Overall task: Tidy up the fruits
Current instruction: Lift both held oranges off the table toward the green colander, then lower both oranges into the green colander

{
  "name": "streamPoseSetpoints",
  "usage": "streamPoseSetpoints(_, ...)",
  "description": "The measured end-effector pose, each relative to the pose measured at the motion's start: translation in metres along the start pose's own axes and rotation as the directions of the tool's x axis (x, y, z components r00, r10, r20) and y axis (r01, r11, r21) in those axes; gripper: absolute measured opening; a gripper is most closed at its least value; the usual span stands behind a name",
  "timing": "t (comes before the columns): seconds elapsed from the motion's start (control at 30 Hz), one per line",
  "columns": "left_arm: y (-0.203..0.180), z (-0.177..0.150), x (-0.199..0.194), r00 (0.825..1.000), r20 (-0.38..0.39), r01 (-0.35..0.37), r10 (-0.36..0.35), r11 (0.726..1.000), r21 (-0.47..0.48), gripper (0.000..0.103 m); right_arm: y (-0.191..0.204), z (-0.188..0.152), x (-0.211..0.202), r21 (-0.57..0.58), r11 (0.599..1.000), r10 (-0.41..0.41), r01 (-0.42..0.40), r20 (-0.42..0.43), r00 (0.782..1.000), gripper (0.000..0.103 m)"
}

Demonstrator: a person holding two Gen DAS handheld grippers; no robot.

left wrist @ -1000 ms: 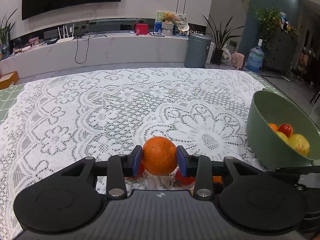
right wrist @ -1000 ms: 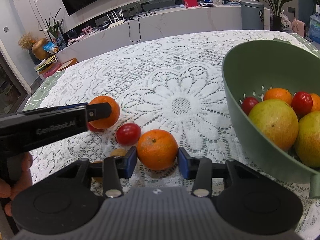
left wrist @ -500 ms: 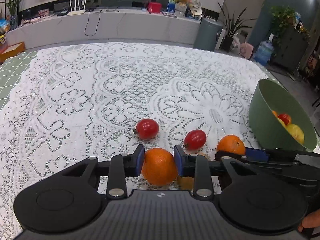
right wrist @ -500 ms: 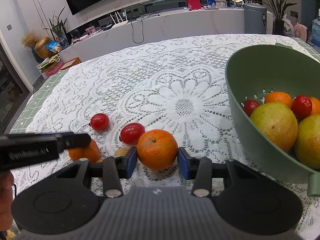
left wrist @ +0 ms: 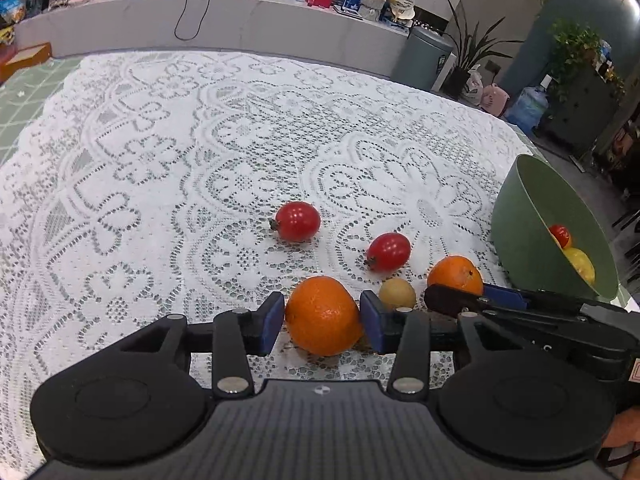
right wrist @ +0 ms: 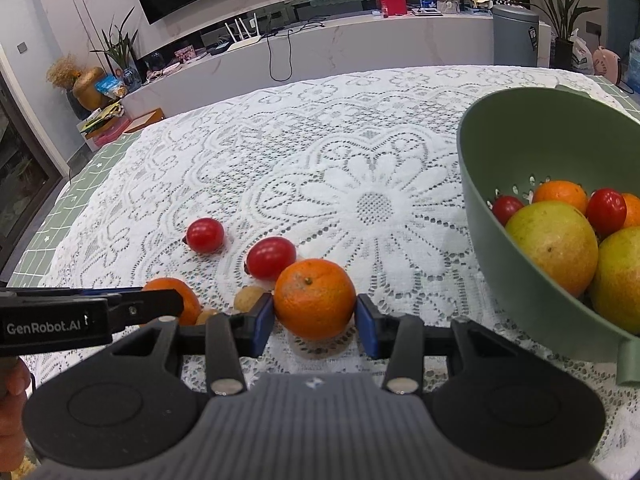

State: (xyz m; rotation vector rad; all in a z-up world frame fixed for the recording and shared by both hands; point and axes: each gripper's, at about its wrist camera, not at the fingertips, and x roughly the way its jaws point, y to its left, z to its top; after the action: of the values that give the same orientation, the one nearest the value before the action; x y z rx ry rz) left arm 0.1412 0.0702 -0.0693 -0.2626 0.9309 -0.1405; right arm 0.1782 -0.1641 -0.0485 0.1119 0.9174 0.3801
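- The left gripper (left wrist: 322,318) has just been opening; an orange (left wrist: 323,314) sits loose between its pads on the lace cloth (left wrist: 160,160).
- The right gripper (right wrist: 315,318) grips another orange (right wrist: 315,298) beside the green bowl (right wrist: 520,152).

Left hand-held gripper (left wrist: 322,322) angled downward, jaws just opened — right hand-held gripper (right wrist: 315,319) angled downward, jaws parted
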Motion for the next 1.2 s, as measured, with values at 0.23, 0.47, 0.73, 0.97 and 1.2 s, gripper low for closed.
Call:
streamPoseSetpoints(0.23,0.003,-0.001,0.001,1.000,-0.005,0.024,-0.024,0.999,-0.026,0.047,0.000,-0.001,-0.002,0.002,1.000,-0.002,0.002,0.002,1.000,0.041)
streamPoseSetpoints(0.47,-0.004,-0.003,-0.003,0.999,0.034,-0.006,0.006,1.000,-0.007,0.046,0.001,-0.002,-0.012,-0.006,1.000,0.010,-0.010,0.033,0.999,0.041)
streamPoseSetpoints(0.73,-0.019,-0.002,-0.025,0.994,0.113,-0.008,0.007,1.000,0.004,0.046,0.003,-0.004,-0.035,-0.017,1.000,0.023,-0.022,0.087,0.996,0.041)
streamPoseSetpoints(0.97,-0.042,-0.003,-0.049,0.985,0.168,0.025,-0.028,1.000,0.019,0.046,0.006,-0.009,-0.068,-0.068,0.998,0.027,-0.016,0.157,0.987,0.041)
streamPoseSetpoints(1.2,-0.070,-0.003,-0.063,0.979,0.191,0.065,-0.073,0.997,0.047,0.046,-0.003,-0.012,-0.102,-0.069,0.998,0.007,0.006,0.189,0.982,0.041)
